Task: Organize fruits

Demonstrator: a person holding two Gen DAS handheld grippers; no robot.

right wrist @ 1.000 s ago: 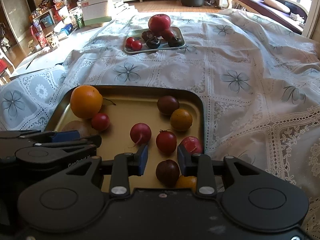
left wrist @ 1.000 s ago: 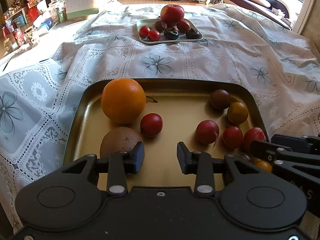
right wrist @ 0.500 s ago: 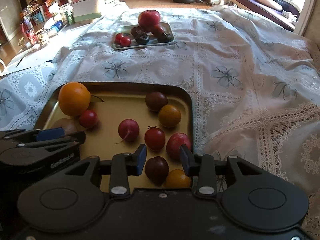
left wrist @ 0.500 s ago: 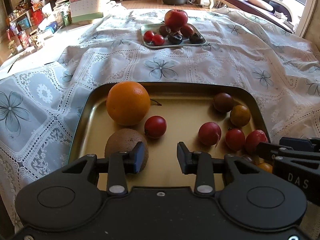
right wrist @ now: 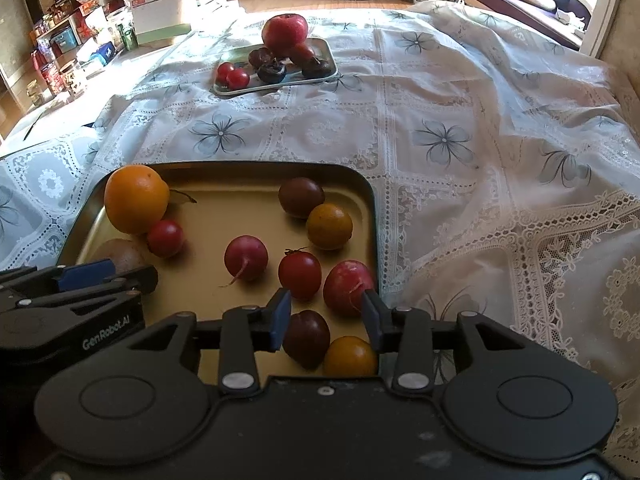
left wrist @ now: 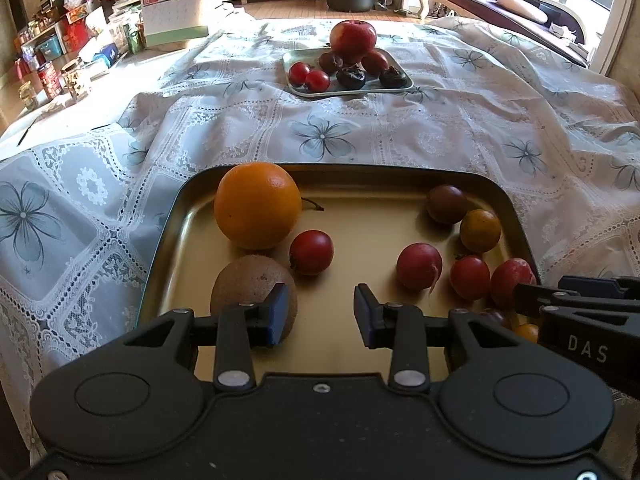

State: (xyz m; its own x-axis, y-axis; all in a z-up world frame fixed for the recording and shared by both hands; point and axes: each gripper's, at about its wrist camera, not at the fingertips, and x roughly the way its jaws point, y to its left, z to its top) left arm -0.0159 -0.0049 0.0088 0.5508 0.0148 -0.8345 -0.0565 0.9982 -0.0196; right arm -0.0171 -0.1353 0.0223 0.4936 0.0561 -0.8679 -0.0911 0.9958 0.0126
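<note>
On the far left of the gold metal tray [left wrist: 168,240] sit a big round orange [left wrist: 257,205] and a brown fuzzy kiwi [left wrist: 248,292], with a small red tomato [left wrist: 311,251] just beside them. The left gripper [left wrist: 321,309] hangs over the near left part of the tray, its jaws a little apart with nothing between them. In the middle lies a red radish with a thin tail [right wrist: 245,258]. Next comes the right gripper [right wrist: 326,314], low over the tray's near right corner; its jaws have just been opening, and a dark purple plum [right wrist: 307,338] sits between them with no pad pressing on it. Far back on the white lace tablecloth [right wrist: 460,128] is a small grey tray [right wrist: 326,50] holding a red apple [right wrist: 285,32].
</note>
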